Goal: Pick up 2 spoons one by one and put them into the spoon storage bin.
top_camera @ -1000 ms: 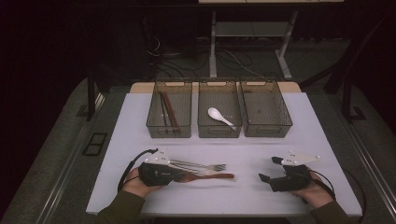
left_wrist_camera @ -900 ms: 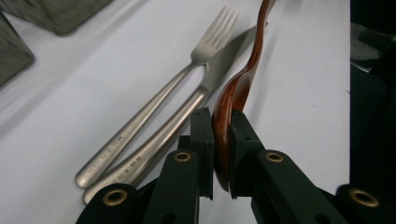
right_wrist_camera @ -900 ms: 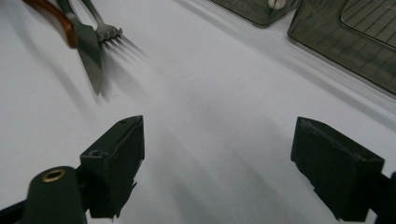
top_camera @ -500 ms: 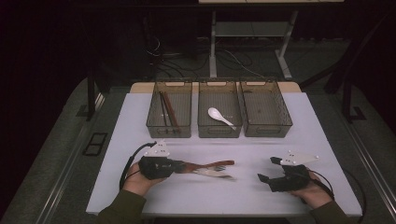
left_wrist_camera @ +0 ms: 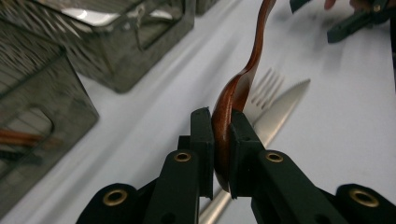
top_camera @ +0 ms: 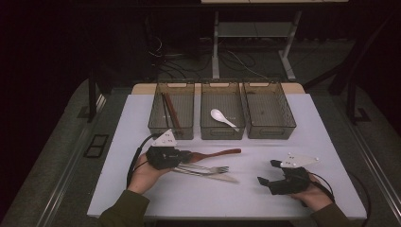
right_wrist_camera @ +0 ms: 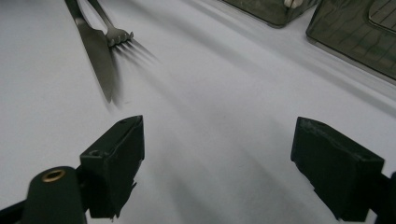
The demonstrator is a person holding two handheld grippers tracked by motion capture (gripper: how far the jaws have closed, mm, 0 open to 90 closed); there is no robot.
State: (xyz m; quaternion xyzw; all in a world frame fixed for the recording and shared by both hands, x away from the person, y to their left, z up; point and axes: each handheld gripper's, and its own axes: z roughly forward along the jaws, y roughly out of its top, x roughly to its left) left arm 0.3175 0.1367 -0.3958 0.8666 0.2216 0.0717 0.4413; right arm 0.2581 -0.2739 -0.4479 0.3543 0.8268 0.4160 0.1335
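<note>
Job: put the wooden spoon [left_wrist_camera: 243, 84] away in 1 of the 3 bins at the back of the white table [top_camera: 331, 137].
Left gripper [left_wrist_camera: 219, 140]: its 2 black jaws are squeezed tight on the bowl end of the wooden spoon. In the high view the left gripper [top_camera: 163, 156] sits near the left front of the table.
Wooden spoon, where: it is up off the table, its brown handle [top_camera: 222, 152] sticking out to the right, above the fork and the knife.
Right gripper [right_wrist_camera: 217, 158]: its jaws are wide apart and hold nothing. It rests low near the right front of the table [top_camera: 283, 182].
Fork [top_camera: 208, 168]: flat on the table, just beside the knife [top_camera: 222, 177].
Left bin [top_camera: 158, 120]: it has brown sticks [top_camera: 169, 113] in it, maybe chopsticks.
Middle bin [top_camera: 222, 130]: it has a white spoon [top_camera: 222, 117] in it.
Right bin [top_camera: 283, 125]: looks bare, but it is dark in there.
Best bin: I think the middle bin, since a spoon is there.
How to do it well: keep the squeeze firm, since the spoon bowl is round and could slip.
Lift: go up high enough so the long handle clears the bin wall.
Watch out: do not bump the fork or knife.
Let go: lower the spoon into the bin, then let the jaws part.
</note>
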